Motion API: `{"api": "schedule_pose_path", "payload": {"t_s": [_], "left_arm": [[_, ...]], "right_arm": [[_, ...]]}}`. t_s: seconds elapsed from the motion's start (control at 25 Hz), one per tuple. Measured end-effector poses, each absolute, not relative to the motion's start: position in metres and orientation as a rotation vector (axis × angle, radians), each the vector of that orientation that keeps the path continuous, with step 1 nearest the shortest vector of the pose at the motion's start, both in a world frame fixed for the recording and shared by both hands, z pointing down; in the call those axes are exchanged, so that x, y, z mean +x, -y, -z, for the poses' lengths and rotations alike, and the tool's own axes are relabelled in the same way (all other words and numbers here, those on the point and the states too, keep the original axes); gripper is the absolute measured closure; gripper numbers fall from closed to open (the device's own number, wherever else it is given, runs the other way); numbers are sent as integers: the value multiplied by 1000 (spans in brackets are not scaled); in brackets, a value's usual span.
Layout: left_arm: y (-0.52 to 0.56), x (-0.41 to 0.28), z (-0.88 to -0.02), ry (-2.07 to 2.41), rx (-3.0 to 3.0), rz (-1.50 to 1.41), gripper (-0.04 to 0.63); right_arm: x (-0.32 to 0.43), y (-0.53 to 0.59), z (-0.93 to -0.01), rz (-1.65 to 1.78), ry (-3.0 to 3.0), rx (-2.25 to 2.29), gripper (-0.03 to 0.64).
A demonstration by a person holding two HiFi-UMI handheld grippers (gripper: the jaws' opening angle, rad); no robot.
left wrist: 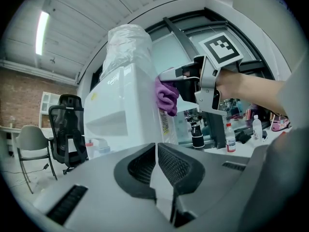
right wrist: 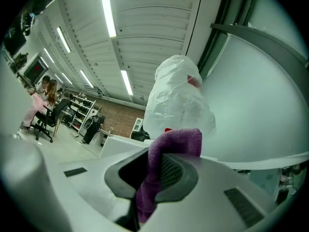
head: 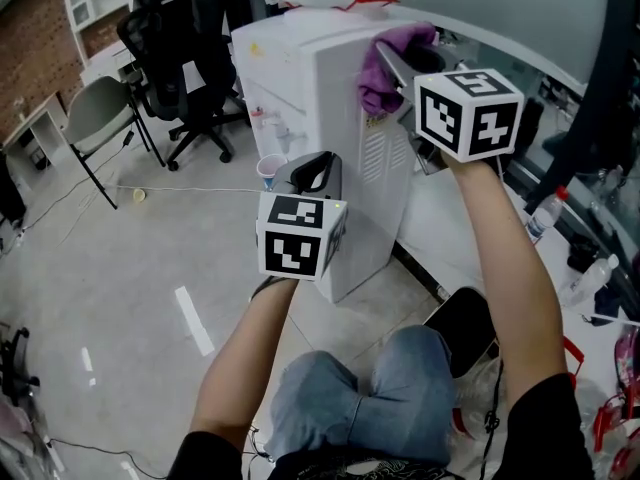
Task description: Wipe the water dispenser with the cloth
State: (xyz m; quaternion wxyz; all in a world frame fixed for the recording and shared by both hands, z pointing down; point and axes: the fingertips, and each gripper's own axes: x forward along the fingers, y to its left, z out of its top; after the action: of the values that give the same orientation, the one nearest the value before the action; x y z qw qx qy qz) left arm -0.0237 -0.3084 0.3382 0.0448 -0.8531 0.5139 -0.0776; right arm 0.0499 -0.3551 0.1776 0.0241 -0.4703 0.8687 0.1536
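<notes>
The white water dispenser [head: 320, 88] stands on the floor in front of me, with a plastic-wrapped bottle [right wrist: 178, 100] on top. My right gripper [head: 398, 70] is shut on a purple cloth [head: 385, 60] and holds it against the dispenser's upper right side, near the top edge. In the right gripper view the cloth [right wrist: 161, 166] is bunched between the jaws and hangs down. My left gripper [head: 315, 173] hovers lower, just in front of the dispenser's side, shut with nothing in it. The left gripper view shows the dispenser [left wrist: 125, 110], the cloth [left wrist: 166, 95] and the right gripper [left wrist: 193, 83] pressed to it.
Black office chairs [head: 185, 48] and a grey chair [head: 100, 108] stand at the back left. A small cup [head: 270, 171] sits on the floor beside the dispenser. Bottles [head: 545, 213] and clutter lie on the right. My knees [head: 380, 388] are close below.
</notes>
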Motion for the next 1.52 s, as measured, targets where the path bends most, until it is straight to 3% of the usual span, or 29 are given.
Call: {"api": "schedule_pose_path", "payload": {"t_s": [0.48,1.52], "left_arm": [[304,-30,-360,-1593,-2614,267,558],[292,-51,-467,-1645,-2636,399,558]], "right_arm": [[53,352,-228,-387,-2710,-1469,575],[58,363,-455,-9,-2831,-1586,575]]}}
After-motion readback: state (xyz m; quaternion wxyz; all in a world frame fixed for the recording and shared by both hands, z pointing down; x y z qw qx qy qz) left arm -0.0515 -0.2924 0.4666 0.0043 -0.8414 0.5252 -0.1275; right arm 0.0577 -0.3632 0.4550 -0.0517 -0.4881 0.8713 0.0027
